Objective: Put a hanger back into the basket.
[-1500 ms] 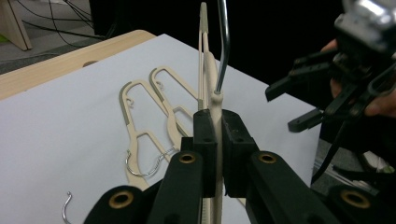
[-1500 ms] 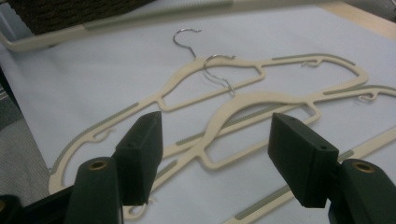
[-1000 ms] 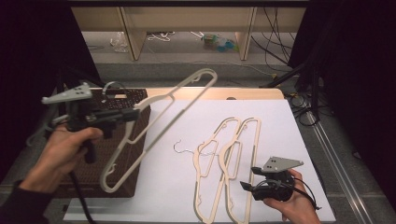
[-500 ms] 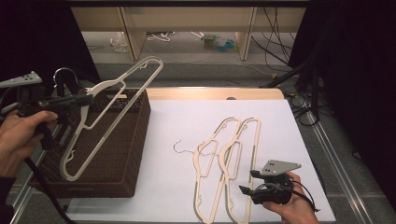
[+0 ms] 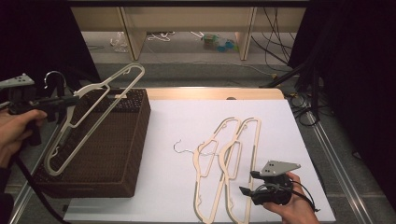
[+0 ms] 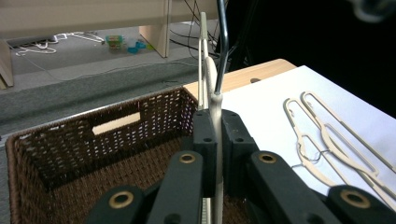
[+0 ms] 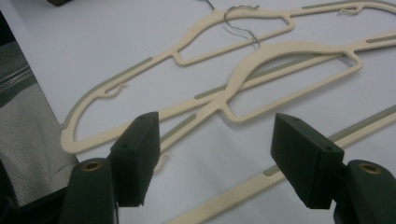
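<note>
**A:** What is cut off or hard to read here?

**B:** In the high view the left gripper [image 5: 70,99] sits at the frame's left edge, its body partly out of frame, and the basket's [image 5: 140,140] dark weave swallows the detail of its inside. In the right gripper view the nearest hanger's [image 7: 289,161] bar runs out of frame at both ends.

**A:** And the hanger being carried?

**B:** A slim cream hanger [image 5: 93,119] with a metal hook, tilted, one shoulder high above the basket's far rim, the other low over its left side. The left gripper is clamped on its neck just under the hook; in the left gripper view the black pads squeeze the cream stem [image 6: 215,140] edge-on, so its shape beyond the jaws is hard to follow.

**A:** The other hand?

**B:** The right gripper [image 5: 246,183] rests low at the white sheet's [image 5: 187,116] near right corner, jaws parted and empty, just beside two more cream hangers [image 5: 224,158] lying overlapped on the sheet.
</note>
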The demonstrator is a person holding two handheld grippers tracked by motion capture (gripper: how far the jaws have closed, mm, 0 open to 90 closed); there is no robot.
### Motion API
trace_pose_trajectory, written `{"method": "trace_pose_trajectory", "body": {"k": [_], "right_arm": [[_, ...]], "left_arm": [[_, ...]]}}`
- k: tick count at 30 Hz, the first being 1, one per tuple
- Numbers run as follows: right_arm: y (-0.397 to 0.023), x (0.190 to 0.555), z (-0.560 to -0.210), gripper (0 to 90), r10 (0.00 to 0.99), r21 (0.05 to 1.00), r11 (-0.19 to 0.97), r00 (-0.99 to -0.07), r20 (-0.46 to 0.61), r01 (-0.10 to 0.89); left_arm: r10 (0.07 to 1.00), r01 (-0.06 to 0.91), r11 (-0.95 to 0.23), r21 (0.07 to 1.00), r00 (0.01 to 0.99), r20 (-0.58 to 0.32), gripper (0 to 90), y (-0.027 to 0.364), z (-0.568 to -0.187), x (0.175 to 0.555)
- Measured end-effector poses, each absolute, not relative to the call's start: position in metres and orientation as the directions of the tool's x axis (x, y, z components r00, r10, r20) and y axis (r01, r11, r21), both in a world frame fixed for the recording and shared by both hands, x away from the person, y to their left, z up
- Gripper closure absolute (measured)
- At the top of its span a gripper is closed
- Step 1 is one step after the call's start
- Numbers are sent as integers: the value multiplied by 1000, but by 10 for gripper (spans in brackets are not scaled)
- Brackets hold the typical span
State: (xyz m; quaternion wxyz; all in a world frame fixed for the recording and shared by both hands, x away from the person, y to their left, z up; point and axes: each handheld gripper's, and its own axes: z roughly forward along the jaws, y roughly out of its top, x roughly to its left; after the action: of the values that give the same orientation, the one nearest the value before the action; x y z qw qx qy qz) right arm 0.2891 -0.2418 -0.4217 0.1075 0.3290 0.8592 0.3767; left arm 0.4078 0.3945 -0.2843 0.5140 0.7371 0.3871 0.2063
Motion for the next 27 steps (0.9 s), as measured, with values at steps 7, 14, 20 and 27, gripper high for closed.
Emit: {"method": "trace_pose_trajectory", "body": {"k": [7, 14, 20, 27], "right_arm": [[-241, 289, -422, 341, 642, 715, 510, -765, 54, 478], [-241, 289, -422, 341, 649, 710, 510, -759, 54, 486], [-242, 290, -422, 341, 646, 711, 513, -761, 49, 481], [-241, 289, -422, 341, 648, 704, 517, -760, 50, 487]], "left_arm": [[783, 405, -140, 904, 603, -149, 858, 408, -305, 407], [788, 475, -91, 875, 571, -229, 858, 416, -321, 403], [788, 501, -66, 863, 557, -263, 857, 420, -335, 403], [799, 550, -73, 832, 531, -281, 857, 416, -351, 411]]}}
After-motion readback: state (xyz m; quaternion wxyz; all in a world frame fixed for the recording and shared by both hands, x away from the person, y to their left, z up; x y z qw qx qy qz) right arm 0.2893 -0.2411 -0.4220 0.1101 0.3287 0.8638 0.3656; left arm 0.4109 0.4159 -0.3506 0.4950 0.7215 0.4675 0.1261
